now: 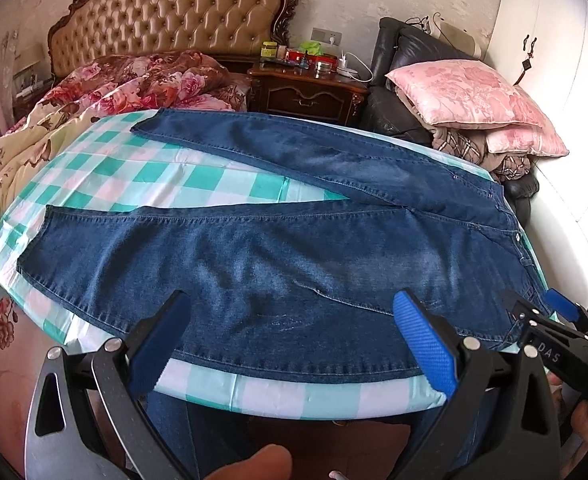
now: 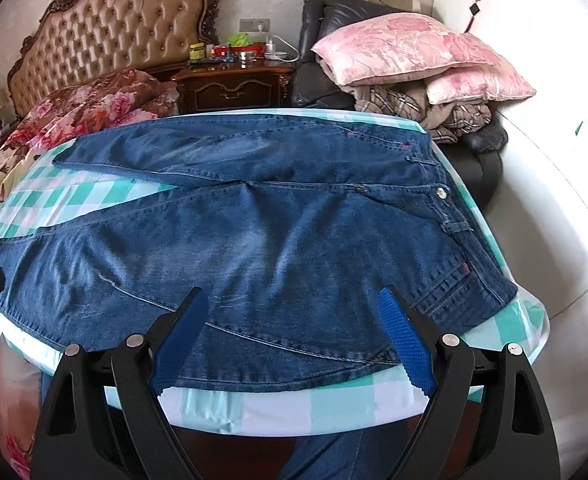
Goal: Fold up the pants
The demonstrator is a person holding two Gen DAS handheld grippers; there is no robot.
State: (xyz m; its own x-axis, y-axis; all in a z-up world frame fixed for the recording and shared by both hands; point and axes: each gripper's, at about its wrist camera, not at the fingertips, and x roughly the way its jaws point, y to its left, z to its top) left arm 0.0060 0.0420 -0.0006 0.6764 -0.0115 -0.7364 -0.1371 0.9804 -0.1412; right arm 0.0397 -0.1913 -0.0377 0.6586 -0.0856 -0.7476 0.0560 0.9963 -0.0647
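A pair of blue jeans (image 1: 294,256) lies flat on a green-and-white checked table cover (image 1: 142,172), legs spread apart to the left, waistband at the right. My left gripper (image 1: 294,312) is open, its blue pads above the near leg by the near edge. My right gripper (image 2: 294,308) is open over the hip and near thigh of the jeans (image 2: 254,240). The right gripper also shows in the left wrist view (image 1: 533,304) at the waistband corner. Neither gripper holds cloth.
The checked table (image 2: 294,404) has its front edge just below my grippers. Behind it stand a bed with a floral quilt (image 1: 134,84), a dark wooden nightstand (image 1: 305,92) and a black chair with pink pillows (image 1: 465,92). A white wall curves at the right.
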